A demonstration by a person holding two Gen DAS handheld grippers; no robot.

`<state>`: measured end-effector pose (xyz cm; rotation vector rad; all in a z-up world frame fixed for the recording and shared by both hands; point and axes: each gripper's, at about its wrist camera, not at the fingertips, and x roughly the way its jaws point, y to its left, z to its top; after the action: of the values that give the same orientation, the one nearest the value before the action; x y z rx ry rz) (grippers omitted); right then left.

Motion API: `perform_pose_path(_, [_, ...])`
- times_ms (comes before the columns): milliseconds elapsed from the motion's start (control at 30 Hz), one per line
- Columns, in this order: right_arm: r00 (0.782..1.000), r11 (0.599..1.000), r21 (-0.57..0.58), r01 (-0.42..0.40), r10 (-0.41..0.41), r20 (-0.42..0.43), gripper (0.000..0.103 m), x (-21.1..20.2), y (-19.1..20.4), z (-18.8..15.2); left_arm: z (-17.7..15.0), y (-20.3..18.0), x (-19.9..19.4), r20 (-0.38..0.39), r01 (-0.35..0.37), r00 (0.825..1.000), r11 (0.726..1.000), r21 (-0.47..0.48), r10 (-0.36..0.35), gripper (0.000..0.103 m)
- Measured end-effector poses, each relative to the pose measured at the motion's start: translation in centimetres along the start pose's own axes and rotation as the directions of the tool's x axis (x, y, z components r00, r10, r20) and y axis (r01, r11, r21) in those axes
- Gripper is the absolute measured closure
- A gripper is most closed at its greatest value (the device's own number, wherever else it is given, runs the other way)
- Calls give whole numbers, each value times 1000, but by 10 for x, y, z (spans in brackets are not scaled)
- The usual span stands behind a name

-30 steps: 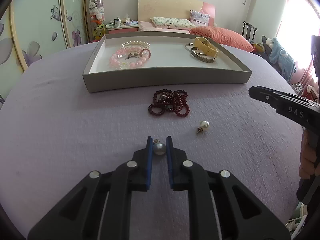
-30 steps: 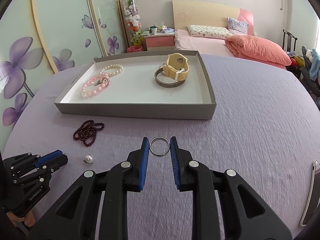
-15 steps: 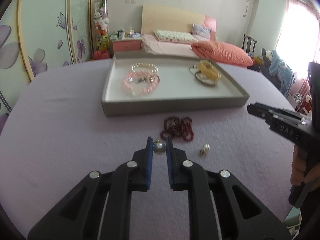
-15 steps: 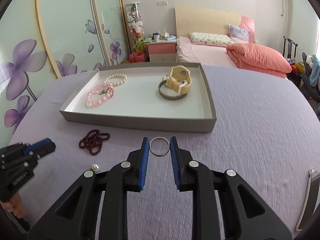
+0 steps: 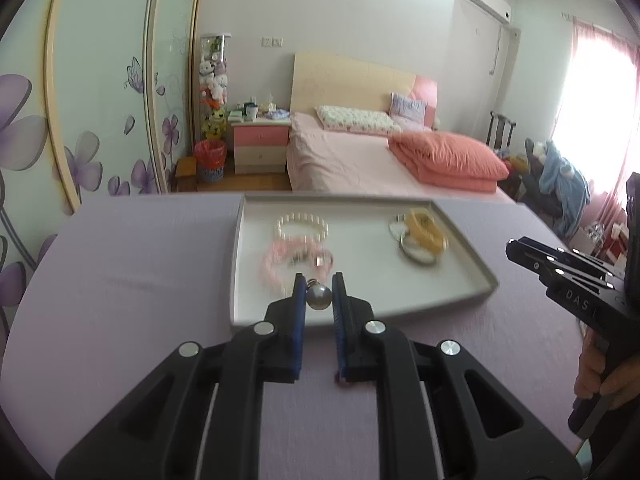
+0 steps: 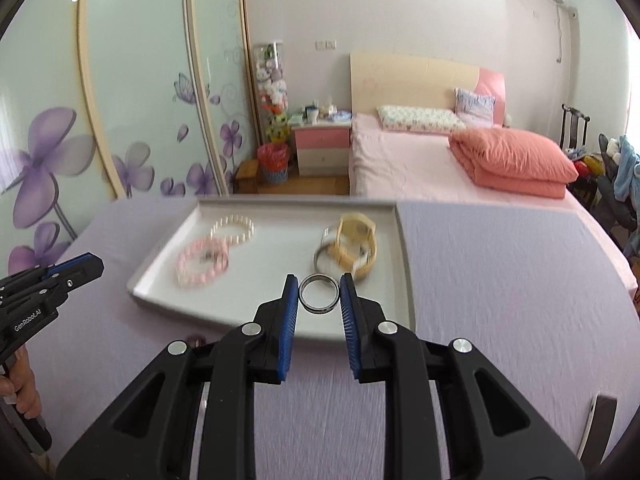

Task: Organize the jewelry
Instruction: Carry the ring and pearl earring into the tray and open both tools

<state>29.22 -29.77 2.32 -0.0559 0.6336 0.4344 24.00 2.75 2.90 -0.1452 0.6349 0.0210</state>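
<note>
My left gripper (image 5: 319,297) is shut on a grey pearl earring (image 5: 319,297) and holds it in the air over the near edge of the grey tray (image 5: 468,296). My right gripper (image 6: 319,299) is shut on a silver ring (image 6: 319,299), raised over the tray's (image 6: 404,264) near right part. In the tray lie a white pearl bracelet (image 5: 302,226), a pink bead bracelet (image 5: 276,264), a yellow watch (image 5: 426,230) and a silver bangle (image 5: 416,254). The left gripper also shows in the right wrist view (image 6: 86,266), and the right gripper in the left wrist view (image 5: 514,248).
The tray sits on a table with a lilac cloth (image 5: 120,264). A bit of dark red beads (image 6: 195,338) shows behind my right gripper. A dark phone (image 6: 602,416) lies at the table's right edge. A bed (image 6: 420,152) and a wardrobe stand beyond.
Both grippers have risen off the table and moved forward toward the tray with the earring and the ring. The red bead bracelet and white pearl earring have dropped below the left view.
</note>
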Motion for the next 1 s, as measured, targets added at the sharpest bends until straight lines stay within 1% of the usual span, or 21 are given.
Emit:
perform_pose_path(133, [999, 1000, 20, -5, 5, 38, 81, 12, 0, 21, 23, 4, 16, 24, 2, 1000, 1000, -22, -1, 90])
perform_pose_path(300, [999, 1000, 15, -7, 6, 49, 81, 38, 5, 31, 41, 3, 38, 33, -1, 999, 1000, -24, 2, 90])
perform_pose_path(400, [999, 1000, 3, -3, 3, 34, 81, 52, 5, 28, 47, 2, 50, 32, 4, 999, 1000, -26, -4, 90])
perform_pose_path(500, [1000, 1000, -14, 8, -8, -1, 81, 71, 7, 22, 51, 4, 62, 21, 6, 1000, 1000, -30, -6, 90])
perform_pose_path(700, [997, 1000, -10, 7, -8, -71, 81, 101, 5, 7, 52, 7, 84, -10, 7, 1000, 999, -38, -8, 90])
perform_pose_path(1000, [996, 1000, -15, 1, -2, -91, 81, 113, 7, 4, 48, 4, 102, -31, 11, 999, 1000, -28, -12, 90])
